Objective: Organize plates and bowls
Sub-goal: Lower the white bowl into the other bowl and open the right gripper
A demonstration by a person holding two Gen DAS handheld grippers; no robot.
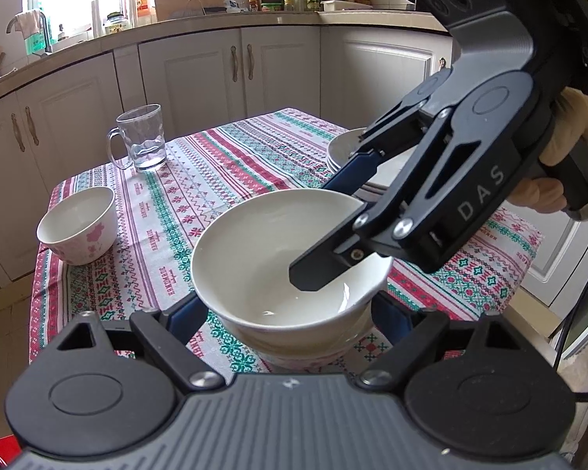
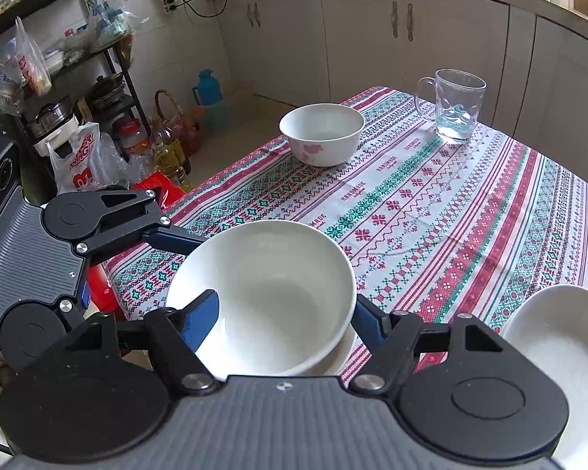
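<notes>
I had both grippers at the large white bowl (image 1: 290, 270), which sat nested in another bowl (image 2: 339, 356) near the front edge of the table (image 1: 231, 164) with its striped patterned cloth. My left gripper (image 1: 290, 313) straddled the bowl, a blue finger on each side of its outer wall; I could not tell whether the pads actually pressed on it, the contact being hidden beneath the rim. My right gripper (image 2: 286, 313) had one finger (image 2: 202, 319) inside the bowl and the other outside, and the jaws were clamped on the wall between them. The small bowl with pink flowers (image 1: 78, 225) stood alone at the far left corner, well apart. The glass mug (image 1: 141, 145) stood farther back. A stack of white plates (image 1: 343, 149) lay to the right, behind the right gripper.
</notes>
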